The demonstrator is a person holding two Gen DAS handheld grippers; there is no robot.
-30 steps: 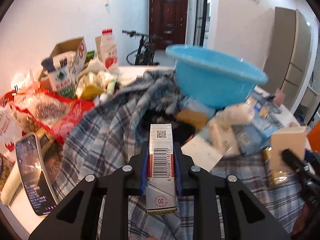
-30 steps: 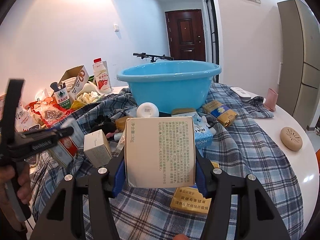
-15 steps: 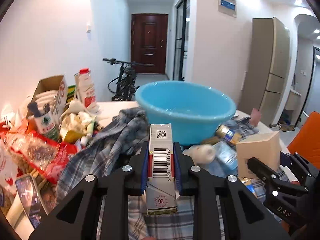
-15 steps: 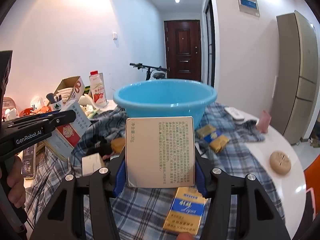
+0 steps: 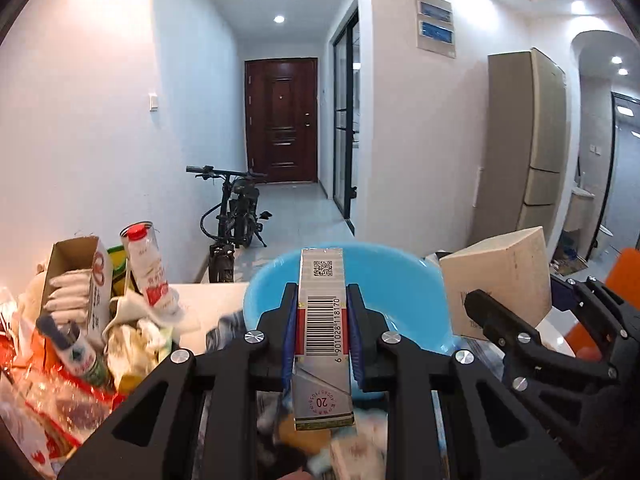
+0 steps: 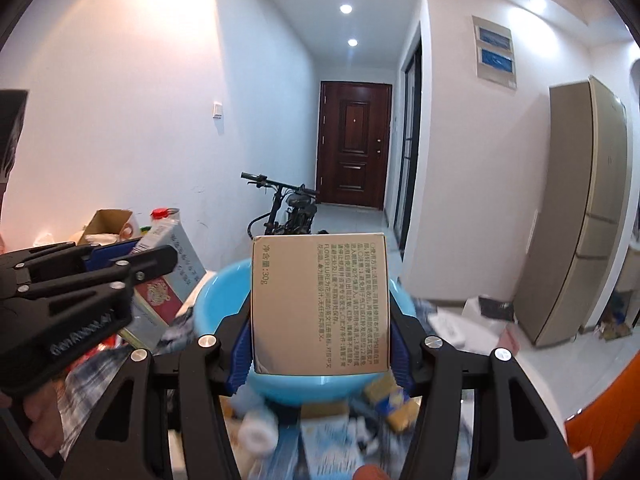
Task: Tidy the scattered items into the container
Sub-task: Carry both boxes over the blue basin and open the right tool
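Tongs on the left (image 5: 322, 312) pinch a slim barcoded pack (image 5: 322, 336) with the blue basin (image 5: 408, 300) just beyond them, while from the right wrist the right tongs (image 6: 320, 320) clamp a beige box (image 6: 320, 304) before that basin (image 6: 216, 300).

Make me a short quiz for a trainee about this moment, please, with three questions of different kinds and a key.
1. True or false: the left gripper holds a narrow white-and-red barcoded carton.
2. Which thing is between the jaws of the right gripper? A) a red-capped milk bottle B) a tan cardboard box with printed text C) a yellow sponge
3. Fill in: beyond both held items stands a round light-blue plastic ____.

Key: 1 true; 2 B; 3 basin.
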